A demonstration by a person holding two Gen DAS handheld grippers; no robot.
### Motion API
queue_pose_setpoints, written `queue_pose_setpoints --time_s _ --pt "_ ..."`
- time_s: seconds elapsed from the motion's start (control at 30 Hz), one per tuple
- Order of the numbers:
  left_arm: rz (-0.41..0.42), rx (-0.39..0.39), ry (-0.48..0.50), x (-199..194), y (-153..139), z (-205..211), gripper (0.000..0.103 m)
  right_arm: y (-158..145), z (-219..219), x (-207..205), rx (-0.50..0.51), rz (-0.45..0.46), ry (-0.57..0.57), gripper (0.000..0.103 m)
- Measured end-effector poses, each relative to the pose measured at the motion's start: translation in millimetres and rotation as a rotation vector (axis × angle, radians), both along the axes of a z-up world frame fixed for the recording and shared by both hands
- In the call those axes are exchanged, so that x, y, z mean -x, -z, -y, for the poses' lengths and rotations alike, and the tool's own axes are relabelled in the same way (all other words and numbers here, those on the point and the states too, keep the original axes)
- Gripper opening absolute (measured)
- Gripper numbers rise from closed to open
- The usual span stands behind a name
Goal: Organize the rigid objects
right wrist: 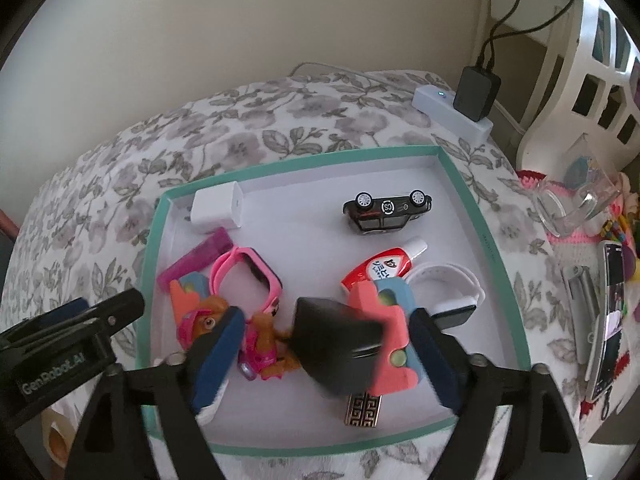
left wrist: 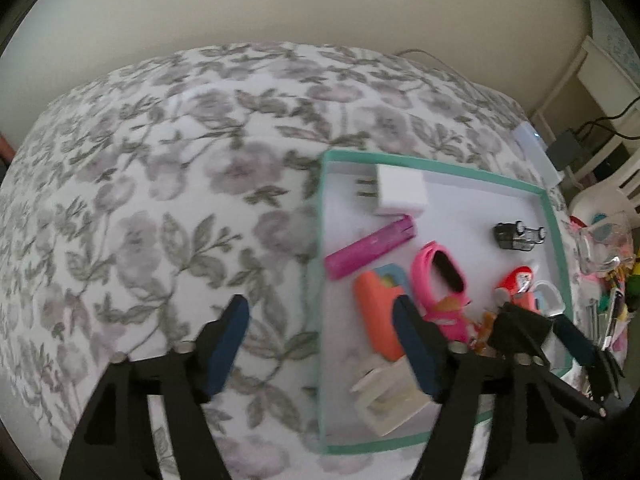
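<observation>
Over a teal-rimmed tray on a floral cloth, the right gripper hangs spread around a blurred black item and coral-blue toy, seemingly releasing them. The left gripper is spread, empty. Next comes fetching another item. The left tool reads "GenRobot.AI".

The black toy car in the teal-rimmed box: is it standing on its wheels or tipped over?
Tipped over. The toy car lies on its side on the box floor, its wheels pointing sideways toward the far wall rather than down.
</observation>
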State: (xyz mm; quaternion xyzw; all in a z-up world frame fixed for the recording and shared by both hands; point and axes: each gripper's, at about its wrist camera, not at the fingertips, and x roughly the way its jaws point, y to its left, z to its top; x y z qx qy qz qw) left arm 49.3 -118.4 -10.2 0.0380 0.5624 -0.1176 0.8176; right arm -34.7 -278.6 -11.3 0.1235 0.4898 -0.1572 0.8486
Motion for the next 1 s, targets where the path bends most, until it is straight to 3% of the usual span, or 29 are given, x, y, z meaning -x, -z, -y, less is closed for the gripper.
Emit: queue_pose_setpoints --time_s 0.13,0.33,1.0 --pt "0.003 -0.019 -0.039 7 3 -16 0.091 0 -5 7 0.000 -0.001 -0.004 0.097" --pt "0.021 -0.067 -0.068 22 5 -34 0.096 0 -16 21 0.008 -0.009 -0.020 0.101" --pt "0.066 -0.099 -0.069 60 -11 -62 0.096 -5 -42 54 0.041 -0.029 -0.057 0.102"
